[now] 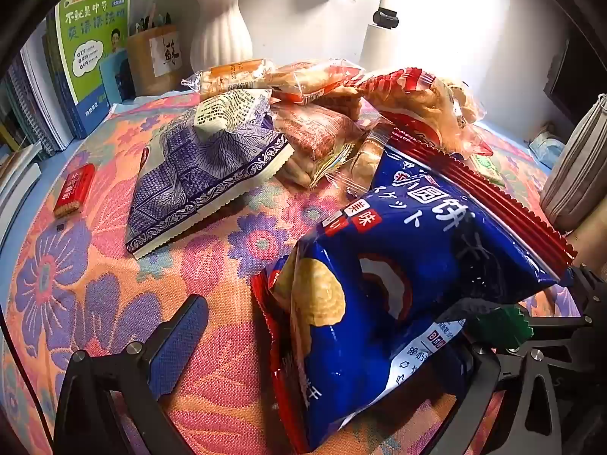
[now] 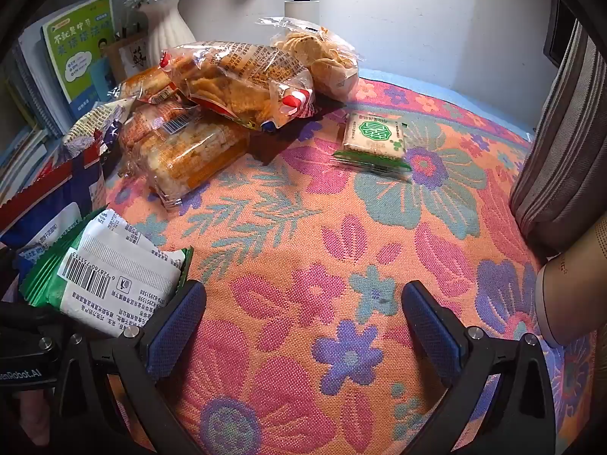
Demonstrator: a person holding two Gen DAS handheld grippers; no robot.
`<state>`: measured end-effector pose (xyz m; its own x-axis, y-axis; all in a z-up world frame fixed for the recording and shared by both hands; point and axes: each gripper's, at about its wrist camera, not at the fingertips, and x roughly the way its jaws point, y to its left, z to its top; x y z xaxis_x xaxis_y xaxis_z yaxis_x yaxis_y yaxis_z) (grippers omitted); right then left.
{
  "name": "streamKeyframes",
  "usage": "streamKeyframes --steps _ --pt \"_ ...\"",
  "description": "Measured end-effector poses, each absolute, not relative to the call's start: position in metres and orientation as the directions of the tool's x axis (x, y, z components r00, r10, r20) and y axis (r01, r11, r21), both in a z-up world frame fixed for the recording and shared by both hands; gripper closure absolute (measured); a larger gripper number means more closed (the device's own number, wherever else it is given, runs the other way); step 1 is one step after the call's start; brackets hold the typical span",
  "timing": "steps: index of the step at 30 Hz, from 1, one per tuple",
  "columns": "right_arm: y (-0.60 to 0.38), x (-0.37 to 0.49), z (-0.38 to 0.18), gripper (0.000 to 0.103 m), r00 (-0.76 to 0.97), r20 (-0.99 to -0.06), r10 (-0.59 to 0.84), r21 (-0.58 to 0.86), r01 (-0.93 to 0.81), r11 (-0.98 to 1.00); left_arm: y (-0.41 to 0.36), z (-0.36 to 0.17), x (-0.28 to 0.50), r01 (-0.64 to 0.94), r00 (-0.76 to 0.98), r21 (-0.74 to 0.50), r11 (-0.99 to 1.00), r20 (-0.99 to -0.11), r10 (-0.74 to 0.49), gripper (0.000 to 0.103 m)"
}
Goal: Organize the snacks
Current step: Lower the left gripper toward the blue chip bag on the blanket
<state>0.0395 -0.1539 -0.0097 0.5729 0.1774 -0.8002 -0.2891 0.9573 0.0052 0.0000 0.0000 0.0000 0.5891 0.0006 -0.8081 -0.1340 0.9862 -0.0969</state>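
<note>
Floral cloth in pink, orange and purple (image 1: 212, 398) covers the table, with a white ribbed vase (image 1: 220, 34), a pen holder (image 1: 153, 57) and a row of books (image 1: 91, 57) along the back wall. Seen from the left wrist, the left gripper (image 1: 322, 345) has its jaws spread wide; a big blue biscuit bag (image 1: 379, 303) with red crimped ends sits between the fingers, its lower part reaching toward the camera. The left finger (image 1: 178, 341) stands clear of the bag, while the right finger is hidden behind it, so whether that one touches cannot be told. Beyond lies a purple patterned bag (image 1: 205, 167), a small red packet (image 1: 74, 189) off to the left, and a heap of clear-wrapped biscuit packs (image 1: 322, 113) near the vase. A green wrapper edge (image 1: 497, 322) shows by the bag's right side. From the right wrist, the right gripper (image 2: 303, 326) is also wide open, with only bare cloth (image 2: 303, 250) between its fingers. Just beside its left finger (image 2: 178, 326) lies a green and white packet (image 2: 110, 269), barcode up. Farther off, a small green-labelled cracker pack (image 2: 373, 142) lies alone on the cloth, and the snack heap (image 2: 227, 91) rises at the upper left. A grey striped pouch (image 2: 561, 144) stands at the right edge.
</note>
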Motion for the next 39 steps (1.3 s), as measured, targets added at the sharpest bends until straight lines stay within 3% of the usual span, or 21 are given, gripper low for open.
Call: streamKeyframes --steps 8,12,15,21,29,35,39 --pt "-0.157 0.04 -0.009 0.0 0.547 -0.816 0.19 0.02 -0.301 0.953 -0.003 -0.001 -0.002 -0.128 0.575 -0.087 0.988 -0.818 0.002 0.0" --pt "-0.158 0.036 -0.008 0.0 0.498 -0.838 0.224 0.029 -0.368 0.929 -0.018 -0.004 -0.02 -0.092 0.555 -0.015 0.996 -0.831 0.039 0.0" --pt "-0.162 0.025 -0.008 0.0 0.488 -0.836 0.251 0.033 -0.413 0.91 -0.024 -0.001 -0.04 -0.069 0.567 -0.039 0.997 -0.824 0.007 0.0" --pt "-0.166 0.016 -0.002 0.0 0.497 -0.816 0.296 0.066 -0.429 0.901 -0.025 0.014 -0.081 -0.019 0.667 -0.058 0.998 -0.744 -0.031 0.0" --pt "-0.197 -0.025 0.034 0.0 0.641 -0.624 0.447 0.14 -0.471 0.871 -0.011 0.062 -0.092 0.0 0.823 -0.12 0.993 -0.564 -0.069 0.0" --pt "-0.183 -0.021 0.044 0.0 0.696 -0.621 0.362 0.025 -0.443 0.896 0.011 0.06 -0.06 -0.061 0.849 -0.165 0.984 -0.528 -0.036 0.0" --pt "-0.183 -0.018 0.032 0.0 0.646 -0.64 0.416 0.074 -0.487 0.87 0.023 0.041 -0.057 -0.074 0.838 -0.213 0.974 -0.543 -0.055 0.0"
